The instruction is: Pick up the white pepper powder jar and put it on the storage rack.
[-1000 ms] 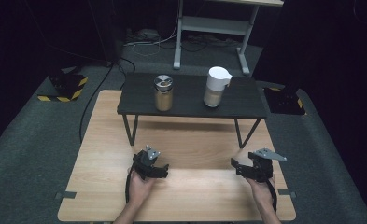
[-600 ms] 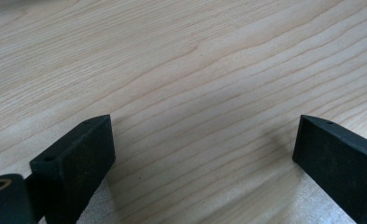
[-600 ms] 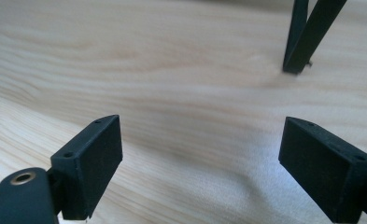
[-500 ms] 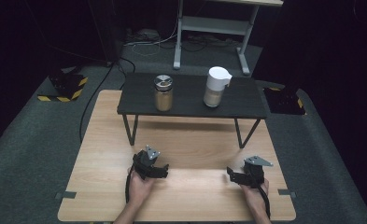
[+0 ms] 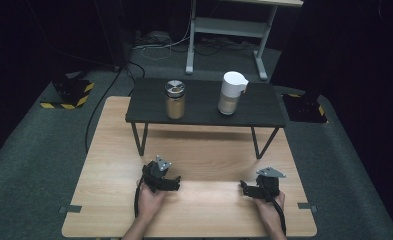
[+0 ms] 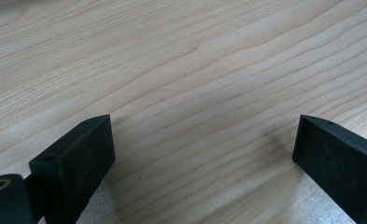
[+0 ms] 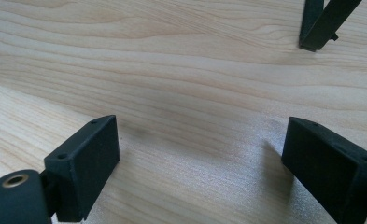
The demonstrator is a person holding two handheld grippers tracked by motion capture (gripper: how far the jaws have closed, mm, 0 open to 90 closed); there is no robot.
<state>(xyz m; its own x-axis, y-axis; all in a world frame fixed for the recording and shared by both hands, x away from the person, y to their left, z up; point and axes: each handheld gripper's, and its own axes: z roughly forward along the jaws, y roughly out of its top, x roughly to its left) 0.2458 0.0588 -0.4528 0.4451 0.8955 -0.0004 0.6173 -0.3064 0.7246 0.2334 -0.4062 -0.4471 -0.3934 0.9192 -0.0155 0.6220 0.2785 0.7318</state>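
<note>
- Left claw (image 5: 173,184) at 7 o'clock on the wooden tabletop (image 5: 204,150), jaws wide apart, nothing between them.
- Right claw (image 5: 245,188) at 5 o'clock, jaws just been opening, nothing between them.
- Jar (image 5: 175,99) and white container (image 5: 231,93) at 12 o'clock on the black shelf (image 5: 264,107), well apart from both claws.

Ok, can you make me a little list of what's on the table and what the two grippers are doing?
table: light wood
shelf: small black one standing at the far side of the table
jar: brown, shiny lid, on the shelf, left
bottle: white, on the shelf, right
left gripper: open, holds nothing, low over the wood
right gripper: jaws just been opening, nothing between them, low over the wood
</note>
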